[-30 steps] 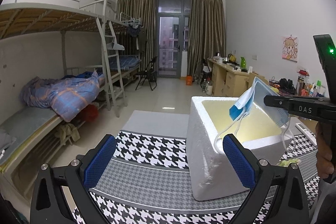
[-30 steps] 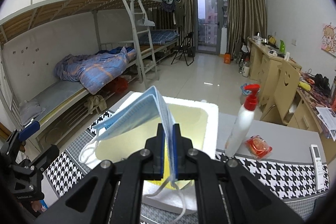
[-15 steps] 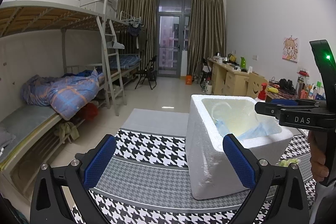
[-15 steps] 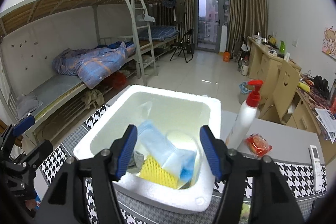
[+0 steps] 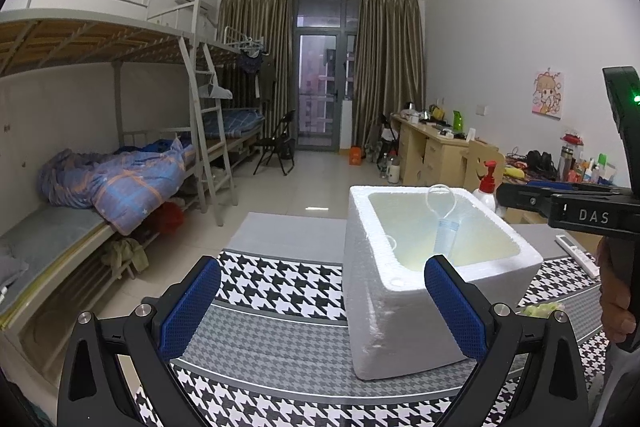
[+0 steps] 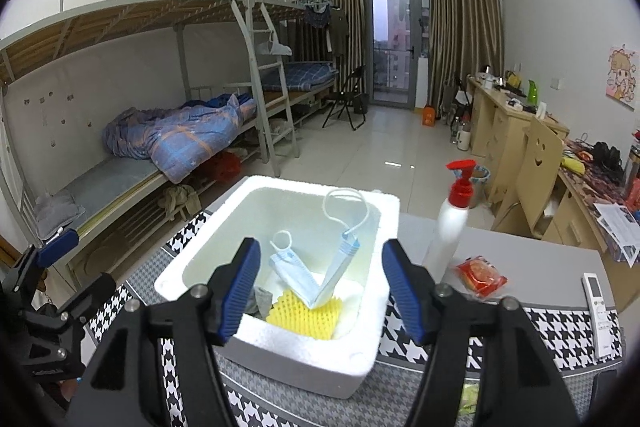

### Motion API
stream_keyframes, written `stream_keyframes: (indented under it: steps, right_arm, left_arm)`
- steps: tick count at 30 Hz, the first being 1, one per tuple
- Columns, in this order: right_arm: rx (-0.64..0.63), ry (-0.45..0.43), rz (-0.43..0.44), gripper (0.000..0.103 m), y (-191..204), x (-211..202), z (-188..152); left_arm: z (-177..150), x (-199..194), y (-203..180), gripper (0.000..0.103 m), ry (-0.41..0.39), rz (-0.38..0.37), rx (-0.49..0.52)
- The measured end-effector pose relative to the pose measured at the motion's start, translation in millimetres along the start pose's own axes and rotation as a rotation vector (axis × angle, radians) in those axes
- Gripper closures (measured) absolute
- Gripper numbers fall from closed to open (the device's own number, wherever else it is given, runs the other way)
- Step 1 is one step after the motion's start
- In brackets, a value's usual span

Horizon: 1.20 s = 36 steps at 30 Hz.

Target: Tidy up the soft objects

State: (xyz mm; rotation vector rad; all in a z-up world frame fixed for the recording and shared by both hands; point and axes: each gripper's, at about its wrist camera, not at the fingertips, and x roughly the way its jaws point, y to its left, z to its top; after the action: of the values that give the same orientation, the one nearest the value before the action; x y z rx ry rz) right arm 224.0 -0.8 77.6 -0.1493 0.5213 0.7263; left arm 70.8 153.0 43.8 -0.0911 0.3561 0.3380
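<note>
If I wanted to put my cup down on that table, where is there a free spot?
Left of the foam box, the houndstooth cloth lies bare. So does the grey strip between the snack packet and the remote. Beside the box's right wall it is crowded: the pump bottle stands close.

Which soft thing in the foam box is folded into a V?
The blue face mask, standing propped in the foam box; the yellow mesh sponge lies flat beneath it.

**Soft things in the white box**

A square white foam box [image 6: 320, 359] sits open on the black-and-white checked cloth. Inside it, a folded light blue face mask [image 6: 316, 281] stands bent like a V, its white ear loops sticking up. It rests on a bumpy yellow sponge [image 6: 302, 319]. A small grey cloth [image 6: 260, 301] lies just beside the sponge.
</note>
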Motion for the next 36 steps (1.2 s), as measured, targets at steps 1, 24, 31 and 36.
stream_keyframes:
  steps: [1, 24, 31, 36]
  right_arm:
    - [0.001, -0.005, 0.003, 0.035, -1, -3, 0]
    - [0.046, -0.109, -0.008, 0.030, -27, -54, -12]
    - [0.067, -0.142, -0.016, 0.016, -41, -68, -23]
    - [0.062, -0.170, -0.032, 0.011, -45, -79, -28]
  left_arm:
    - [1, 0, -1, 0.001, -0.001, -0.001, 0.002]
    - [10, -29, -40, 0.001, -0.045, -0.058, 0.046]
    - [10, -35, -53, 0.001, -0.053, -0.072, 0.057]
    - [10, -40, -60, 0.001, -0.058, -0.094, 0.067]
